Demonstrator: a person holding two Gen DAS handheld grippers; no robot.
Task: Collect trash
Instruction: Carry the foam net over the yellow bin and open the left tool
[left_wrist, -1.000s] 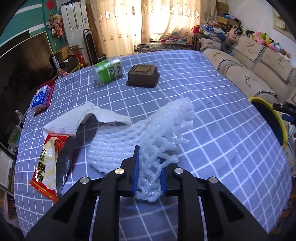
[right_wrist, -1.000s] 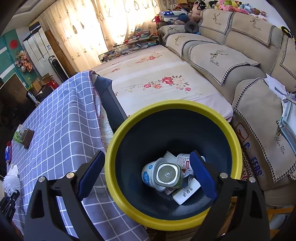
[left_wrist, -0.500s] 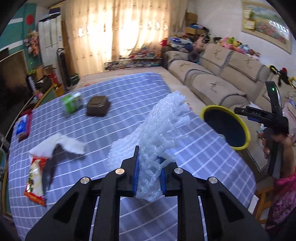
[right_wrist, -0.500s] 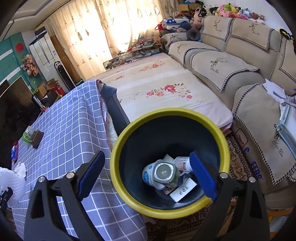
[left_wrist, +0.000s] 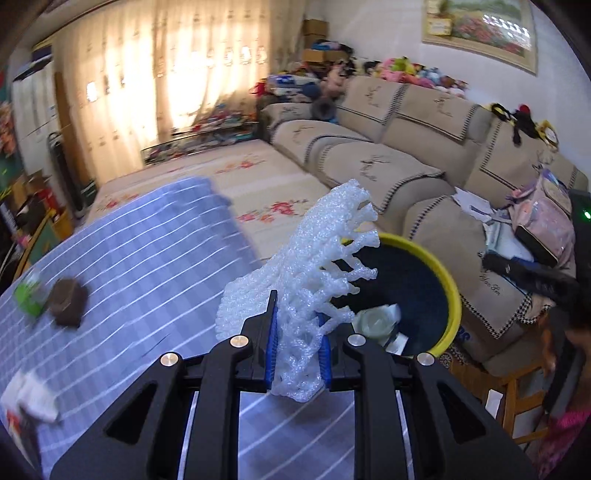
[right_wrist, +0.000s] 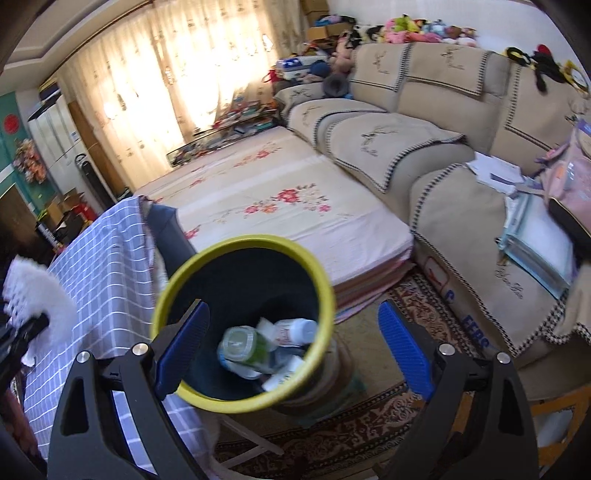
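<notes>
A white foam net (left_wrist: 317, 280) stands upright between the blue pads of my left gripper (left_wrist: 297, 354), which is shut on its lower part. The net hangs over the table's right edge, just left of the yellow-rimmed dark bin (left_wrist: 448, 280). In the right wrist view the bin (right_wrist: 325, 288) sits below my right gripper (right_wrist: 294, 314), whose fingers are wide open with nothing held. Bottles and paper scraps (right_wrist: 255, 347) lie in the bin's bottom. The foam net (right_wrist: 37, 291) also shows at that view's left edge.
The table wears a blue checked cloth (left_wrist: 147, 266). On it, far left, lie a green bottle (left_wrist: 29, 295), a brown box (left_wrist: 68, 302) and a white tissue (left_wrist: 35, 395). A beige sofa (left_wrist: 406, 147) runs behind the bin. A floral mat (right_wrist: 280, 199) covers the floor.
My left gripper has lifted the foam net off the table and swung it right, up to the bin. My right gripper has pulled back and up, so the bin looks smaller and further left.
</notes>
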